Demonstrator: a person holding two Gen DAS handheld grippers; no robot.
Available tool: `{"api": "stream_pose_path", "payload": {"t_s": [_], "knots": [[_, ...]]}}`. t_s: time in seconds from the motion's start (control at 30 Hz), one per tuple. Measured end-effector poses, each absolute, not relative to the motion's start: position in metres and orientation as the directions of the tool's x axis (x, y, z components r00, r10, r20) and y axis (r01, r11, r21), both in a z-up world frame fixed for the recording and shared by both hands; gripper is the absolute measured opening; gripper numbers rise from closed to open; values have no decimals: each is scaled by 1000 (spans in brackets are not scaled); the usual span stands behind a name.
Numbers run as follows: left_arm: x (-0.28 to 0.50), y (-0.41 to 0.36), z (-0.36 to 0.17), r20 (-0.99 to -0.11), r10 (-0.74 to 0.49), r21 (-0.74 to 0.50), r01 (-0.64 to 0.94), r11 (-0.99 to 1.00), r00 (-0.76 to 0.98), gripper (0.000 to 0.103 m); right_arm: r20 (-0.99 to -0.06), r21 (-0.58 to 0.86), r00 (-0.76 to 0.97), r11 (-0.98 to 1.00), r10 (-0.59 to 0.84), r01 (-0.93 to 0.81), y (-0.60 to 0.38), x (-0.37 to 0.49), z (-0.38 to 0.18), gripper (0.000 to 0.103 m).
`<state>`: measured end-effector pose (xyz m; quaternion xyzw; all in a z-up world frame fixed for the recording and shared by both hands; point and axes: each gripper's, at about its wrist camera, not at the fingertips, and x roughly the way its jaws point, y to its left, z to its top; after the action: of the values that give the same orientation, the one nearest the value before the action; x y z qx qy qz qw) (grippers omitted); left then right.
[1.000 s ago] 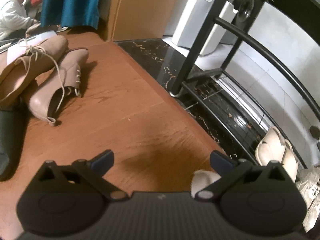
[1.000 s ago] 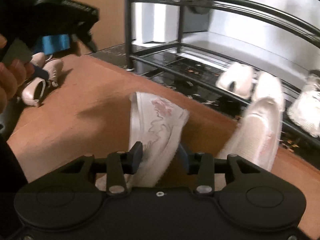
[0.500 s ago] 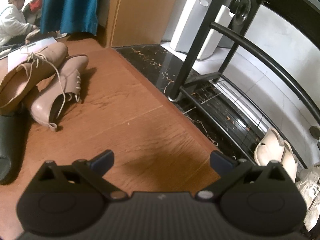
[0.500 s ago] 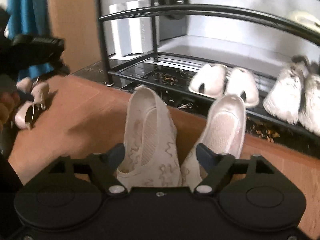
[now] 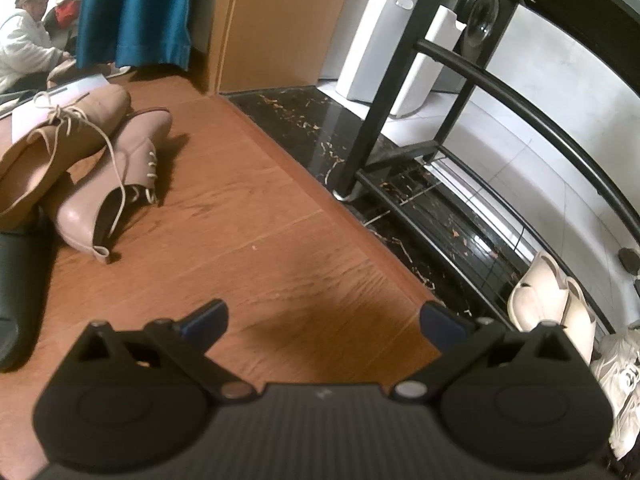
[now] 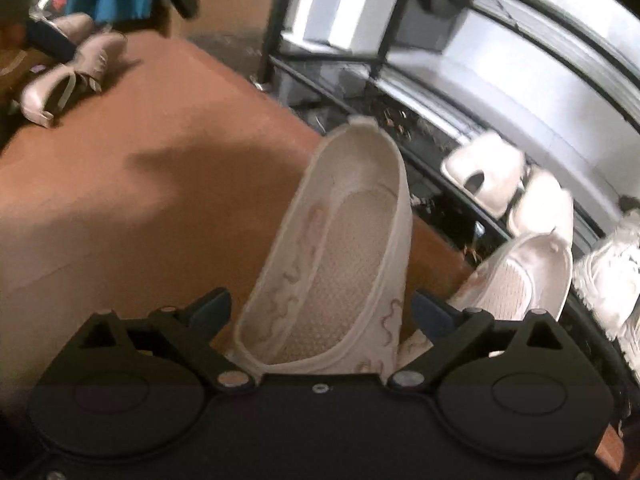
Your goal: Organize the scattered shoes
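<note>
My right gripper (image 6: pixel 322 312) is open, its fingers either side of a white embroidered slip-on shoe (image 6: pixel 340 248) lying on the wood floor, heel towards the rack. Its mate (image 6: pixel 520 276) lies just to the right. My left gripper (image 5: pixel 323 318) is open and empty above bare wood floor (image 5: pixel 248 232). Two tan lace-up shoes (image 5: pixel 80 152) lie piled at the left of the left wrist view; they also show far left in the right wrist view (image 6: pixel 68 76). The black shoe rack (image 5: pixel 460 184) holds cream slippers (image 5: pixel 556 308) and white sneakers (image 6: pixel 612 276) on its bottom shelf.
A dark boot (image 5: pixel 20 288) lies at the left edge. A blue curtain (image 5: pixel 136 12), a wooden panel (image 5: pixel 280 20) and white boxes (image 5: pixel 380 40) stand at the back. A person (image 5: pixel 24 48) sits far left. A black marble strip (image 5: pixel 320 136) borders the wood floor.
My right gripper has opened and let go of the white slip-on shoe, which now lies on the floor with its opening up. My left gripper has drifted slightly, still open.
</note>
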<state>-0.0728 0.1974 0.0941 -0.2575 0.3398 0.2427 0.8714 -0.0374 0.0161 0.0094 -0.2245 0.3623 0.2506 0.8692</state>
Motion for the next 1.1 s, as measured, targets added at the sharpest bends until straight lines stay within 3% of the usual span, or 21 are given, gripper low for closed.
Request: {"api": "stream_pose_path", "payload": {"t_s": [0.27,0.43,0.7,0.97,1.1], "knots": [[-72,198,92,-722,245,-287,-602,746,647,102,-774,-76,565,842,287,-533,8,-27,3,69],[-73,197,94,-718,251,-285,-603,745,649,102,-729,166,552,887,405,-431,-18,-28,11,68],[-74,201,93,-729,242,-294,-612,734,640,102,-571,281,638,853,517,-440,-48,-48,54,68],[-72,198,93,-736,223,-298,-602,741,639,102,-499,135,809,950,310,-280,-149,-59,82,69],[-74,198,95,-733,245,-301,-625,721,635,102,-575,208,789,971,216,-114,-195,-44,65,68]]}}
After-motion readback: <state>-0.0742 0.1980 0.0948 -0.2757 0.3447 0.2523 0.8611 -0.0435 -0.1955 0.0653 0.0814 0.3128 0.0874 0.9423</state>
